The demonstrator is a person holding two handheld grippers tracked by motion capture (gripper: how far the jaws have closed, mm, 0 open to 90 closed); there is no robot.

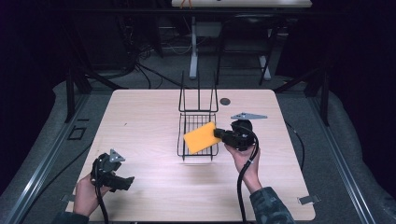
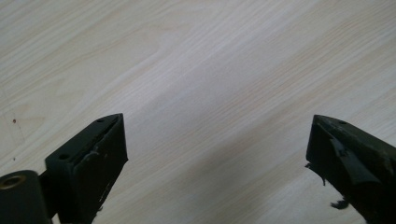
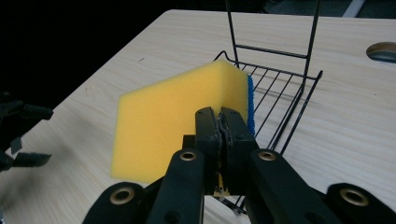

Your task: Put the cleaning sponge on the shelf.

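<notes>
A yellow sponge (image 1: 200, 137) with a blue scrub face is pinched at one edge by my right gripper (image 1: 217, 133), which is shut on it. It hangs tilted over the front part of a black wire rack (image 1: 198, 112) standing at the middle of the table. In the right gripper view the sponge (image 3: 173, 121) stands on edge ahead of the closed jaws of the right gripper (image 3: 220, 116), with the rack (image 3: 280, 88) behind it. My left gripper (image 1: 123, 181) is near the table's front left corner. In its own view the left gripper (image 2: 217, 121) is open over bare wood.
The light wooden table (image 1: 140, 121) has a round dark grommet (image 1: 225, 101) behind the rack. A small metal clip (image 1: 308, 199) sits at the front right edge. Dark floor, cables and another desk's legs lie beyond the far edge.
</notes>
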